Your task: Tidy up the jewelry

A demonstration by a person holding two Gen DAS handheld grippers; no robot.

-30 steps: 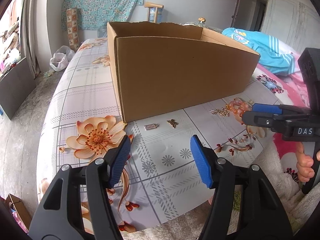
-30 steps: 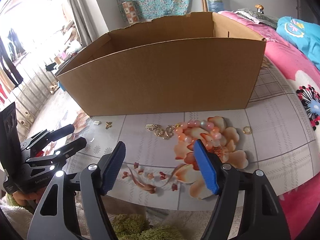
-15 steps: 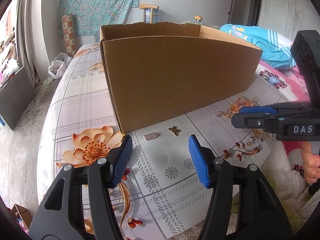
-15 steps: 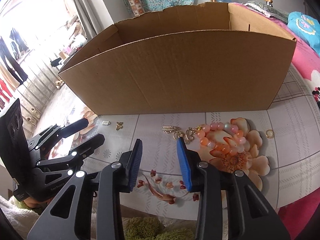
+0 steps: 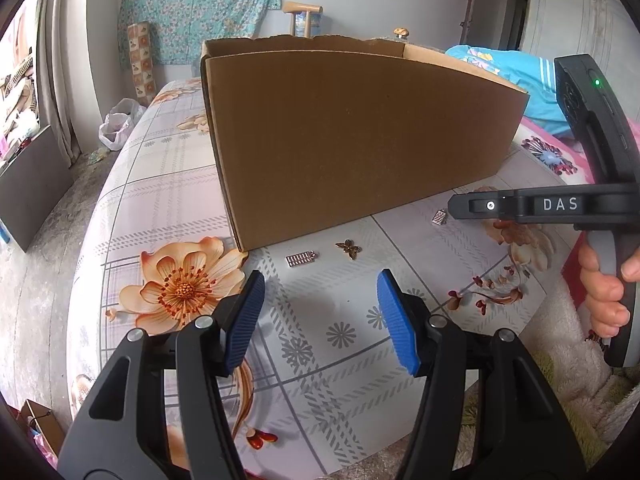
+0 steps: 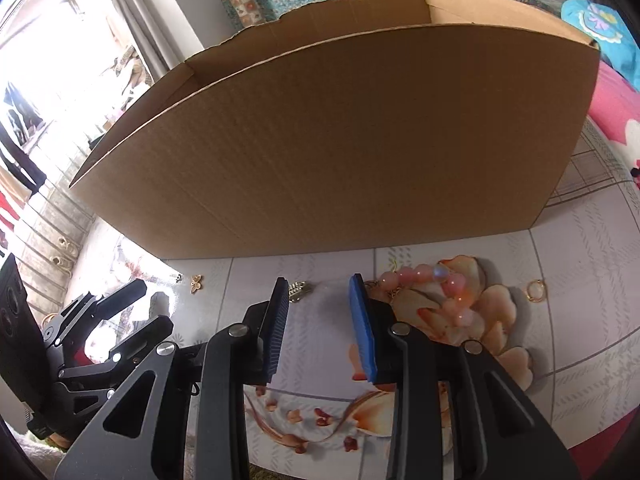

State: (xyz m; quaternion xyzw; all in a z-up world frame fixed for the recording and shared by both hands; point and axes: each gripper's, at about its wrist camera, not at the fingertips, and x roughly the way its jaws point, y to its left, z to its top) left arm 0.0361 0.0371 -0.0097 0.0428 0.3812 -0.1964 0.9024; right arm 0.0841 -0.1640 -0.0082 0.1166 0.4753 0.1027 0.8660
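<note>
Jewelry lies scattered on the flowered cloth point(image 5: 168, 184) in front of a cardboard box point(image 5: 352, 140). From the left wrist view, a silver bar charm point(image 5: 301, 258) and a gold butterfly point(image 5: 349, 248) sit at twelve o'clock from the left gripper point(image 5: 320, 320), just short of the box wall; its blue pads stand apart with only cloth between them, gripping nothing. At two o'clock the right gripper point(image 5: 460, 205) reaches in from the side, held by a hand point(image 5: 604, 296), with another small charm point(image 5: 439, 216) just beside its tip. From the right wrist view, the right gripper point(image 6: 320, 320) has its jaws narrowed, having just been closing, yet nothing is pinched between the pads. A gold chain piece point(image 6: 298, 290) lies at its eleven o'clock, just past the left pad's tip. A pink bead bracelet point(image 6: 436, 284) curves at two o'clock, close to the right pad, and a gold ring point(image 6: 535, 290) lies further out at three o'clock. The butterfly point(image 6: 196, 282) rests at ten o'clock, above the left gripper point(image 6: 132, 312).
</note>
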